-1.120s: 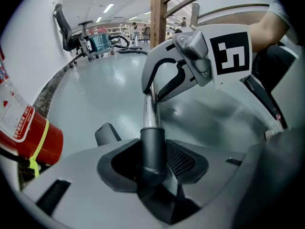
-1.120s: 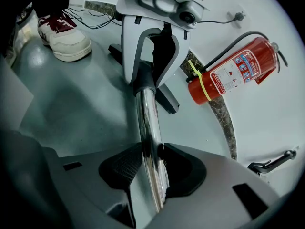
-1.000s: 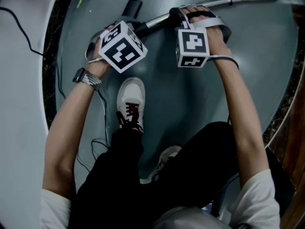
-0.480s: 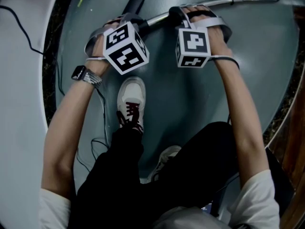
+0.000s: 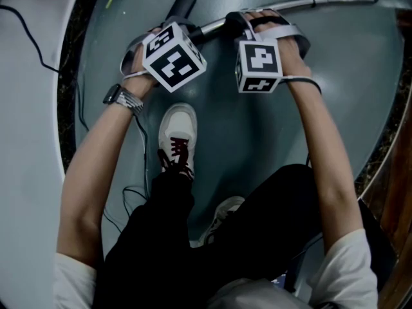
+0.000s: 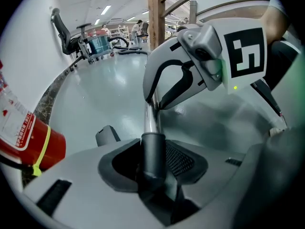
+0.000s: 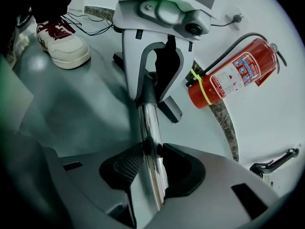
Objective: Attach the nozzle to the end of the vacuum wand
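Glossy grey floor [image 5: 244, 147] spreads under us. Our left gripper [image 6: 153, 168] has its jaws, just now closing further, clamped on the dark grey plastic tubular nozzle [image 6: 153, 147]. Our right gripper [image 7: 150, 173], likewise just closing, pinches the shiny chrome metal wand [image 7: 147, 123]. Held low over the floor between the two grippers, the nozzle's matte collar already meets the wand's end in line. We judge it mated or nearly so; a final seating push may remain.
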`<state>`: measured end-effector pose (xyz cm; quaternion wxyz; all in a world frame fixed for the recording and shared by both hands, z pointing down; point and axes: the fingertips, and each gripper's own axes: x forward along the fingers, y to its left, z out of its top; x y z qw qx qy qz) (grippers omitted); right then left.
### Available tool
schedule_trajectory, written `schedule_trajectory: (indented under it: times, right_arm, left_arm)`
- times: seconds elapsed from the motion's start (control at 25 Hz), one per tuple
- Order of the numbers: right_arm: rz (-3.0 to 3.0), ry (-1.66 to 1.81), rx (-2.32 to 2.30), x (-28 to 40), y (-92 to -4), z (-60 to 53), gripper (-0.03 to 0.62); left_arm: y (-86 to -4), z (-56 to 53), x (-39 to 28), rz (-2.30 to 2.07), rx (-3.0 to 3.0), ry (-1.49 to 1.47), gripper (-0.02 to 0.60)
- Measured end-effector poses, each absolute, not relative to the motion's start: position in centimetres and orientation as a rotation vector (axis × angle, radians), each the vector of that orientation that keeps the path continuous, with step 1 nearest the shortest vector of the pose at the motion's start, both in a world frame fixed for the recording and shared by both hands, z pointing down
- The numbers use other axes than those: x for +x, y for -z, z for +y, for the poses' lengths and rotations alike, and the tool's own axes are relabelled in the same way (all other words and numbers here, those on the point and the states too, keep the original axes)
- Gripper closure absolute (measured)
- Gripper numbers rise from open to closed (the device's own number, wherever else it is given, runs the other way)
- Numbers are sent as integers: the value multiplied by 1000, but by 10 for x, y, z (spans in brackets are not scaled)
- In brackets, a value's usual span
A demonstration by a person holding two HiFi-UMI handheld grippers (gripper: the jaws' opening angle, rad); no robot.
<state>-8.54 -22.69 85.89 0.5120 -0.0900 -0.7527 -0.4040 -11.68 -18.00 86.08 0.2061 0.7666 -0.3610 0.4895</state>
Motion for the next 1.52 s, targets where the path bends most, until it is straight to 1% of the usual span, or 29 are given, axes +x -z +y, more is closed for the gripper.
schedule_trajectory:
  times: [0.64, 1.08, 1.4, 1.52]
  right_arm:
    - [-1868, 897, -247, -87, -865, -216, 454]
    - [-1967, 755, -127, -74, -851, -234, 455]
    - [-2029, 653, -81, -56, -839, -228, 457]
    - [-2033, 637, -43, -43, -835, -231, 477]
  left_arm:
    - [-874, -176, -111, -991, 2154, -1413, 414]
    - [-852, -173, -125, -1127, 2163, -1170, 414]
    - [-836, -171, -115, -1159, 2207, -1138, 457]
    - [-828, -172, -113, -1182, 2220, -1105, 471]
